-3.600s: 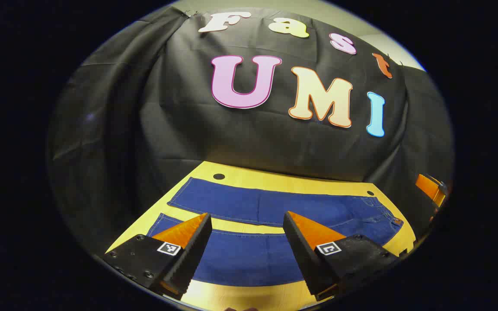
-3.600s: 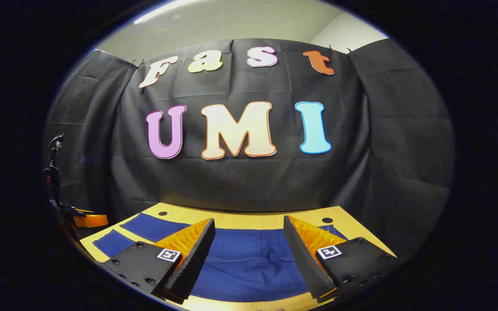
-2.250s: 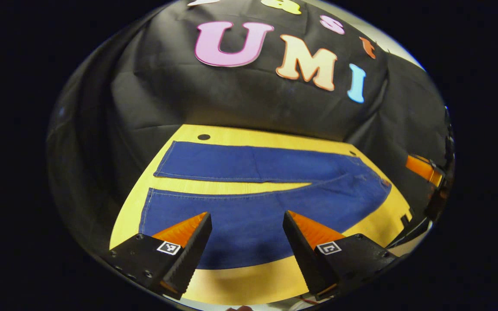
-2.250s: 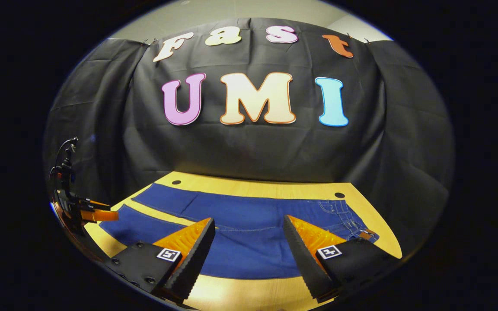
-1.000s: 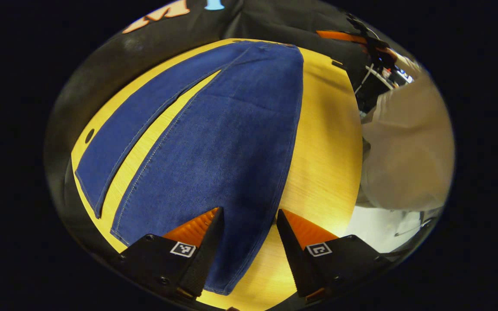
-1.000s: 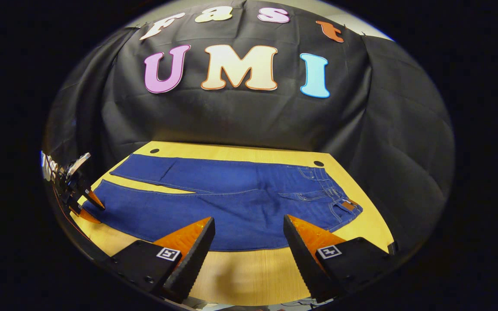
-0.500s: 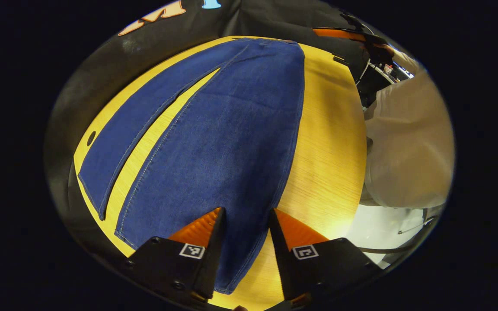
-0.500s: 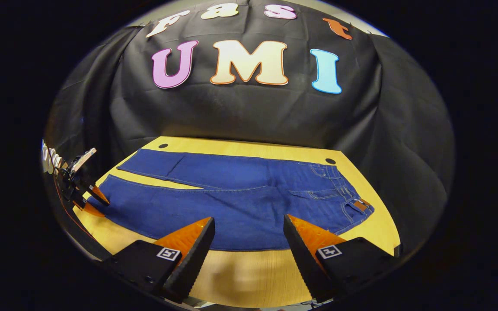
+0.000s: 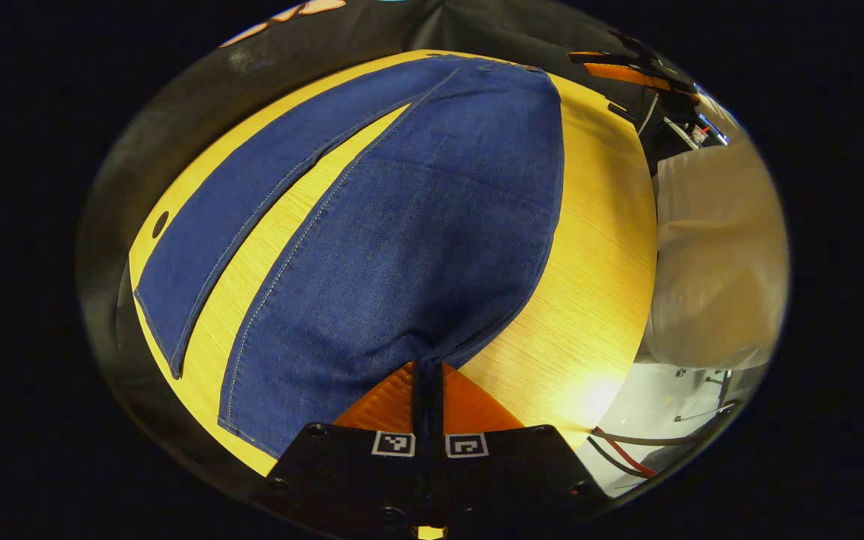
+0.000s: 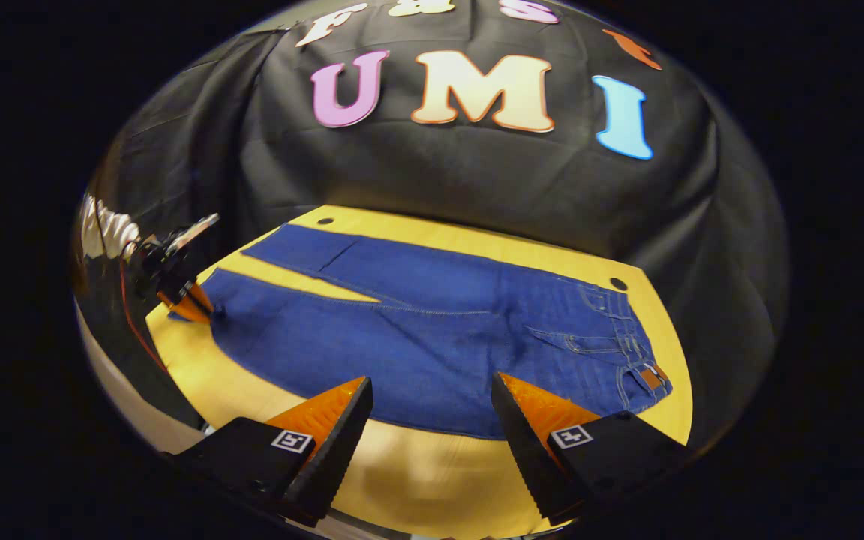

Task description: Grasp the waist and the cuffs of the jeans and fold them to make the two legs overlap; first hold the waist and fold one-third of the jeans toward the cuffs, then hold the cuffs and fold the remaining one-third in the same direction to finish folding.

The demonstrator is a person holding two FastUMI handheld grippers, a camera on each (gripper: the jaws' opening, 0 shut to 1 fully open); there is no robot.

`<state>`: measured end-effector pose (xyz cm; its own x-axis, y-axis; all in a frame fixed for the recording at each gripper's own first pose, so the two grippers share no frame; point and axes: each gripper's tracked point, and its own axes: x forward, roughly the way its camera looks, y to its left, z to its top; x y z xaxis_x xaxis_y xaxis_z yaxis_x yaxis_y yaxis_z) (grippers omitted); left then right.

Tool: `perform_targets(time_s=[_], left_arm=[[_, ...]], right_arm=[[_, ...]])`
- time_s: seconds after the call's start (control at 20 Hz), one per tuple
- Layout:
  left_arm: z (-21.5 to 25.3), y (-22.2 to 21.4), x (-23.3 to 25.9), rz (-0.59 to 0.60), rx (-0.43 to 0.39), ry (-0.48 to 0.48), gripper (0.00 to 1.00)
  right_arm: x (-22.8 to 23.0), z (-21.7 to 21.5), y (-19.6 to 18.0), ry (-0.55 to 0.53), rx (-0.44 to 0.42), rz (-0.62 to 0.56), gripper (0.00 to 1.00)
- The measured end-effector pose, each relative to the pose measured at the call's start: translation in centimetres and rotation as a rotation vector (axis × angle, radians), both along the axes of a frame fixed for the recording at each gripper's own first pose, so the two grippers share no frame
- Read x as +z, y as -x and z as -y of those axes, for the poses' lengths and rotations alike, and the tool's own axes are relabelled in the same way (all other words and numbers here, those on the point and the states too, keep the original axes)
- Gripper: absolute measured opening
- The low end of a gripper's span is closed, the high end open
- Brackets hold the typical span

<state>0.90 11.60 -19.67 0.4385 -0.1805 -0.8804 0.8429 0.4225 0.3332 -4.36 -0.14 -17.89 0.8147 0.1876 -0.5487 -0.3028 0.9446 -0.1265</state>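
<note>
Dark blue jeans (image 9: pixel 402 225) lie flat on the yellow wooden table (image 9: pixel 582 255), legs apart in a narrow V. In the left gripper view my left gripper (image 9: pixel 427 367) is shut on the near leg's cuff corner, and the denim puckers toward its tips. The right gripper view shows the jeans (image 10: pixel 432 330) lengthwise, with the waist (image 10: pixel 638 352) at the right and the left gripper (image 10: pixel 192 306) pinching the near cuff at the far left. My right gripper (image 10: pixel 430 390) hangs open over the table's front edge, nearer the waist end, with nothing between its fingers.
A person's pale sleeve (image 9: pixel 709 247) is at the right of the left gripper view, with cables (image 9: pixel 627 450) below the table's edge. The black cloth wall (image 10: pixel 477 180) stands close behind the table. Two small holes (image 10: pixel 618 283) mark the table's far corners.
My left gripper closed on the near cuff; half a second ago its fingers still stood apart around the cloth. The right gripper view has swung a little to the left and down.
</note>
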Motion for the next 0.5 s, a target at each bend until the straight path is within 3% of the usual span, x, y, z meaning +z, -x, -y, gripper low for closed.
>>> perform_targets(time_s=[0.35,0.5], left_arm=[[0.0,-0.1,0.1,-0.007,0.153,-0.041,0.00],[-0.1,0.0,0.0,-0.011,0.207,-0.055,0.00]], right_arm=[[-5.6,10.1,-0.1,0.204,0.191,-0.227,0.99],[-7.8,14.0,-1.0,0.240,0.207,-0.308,0.99]])
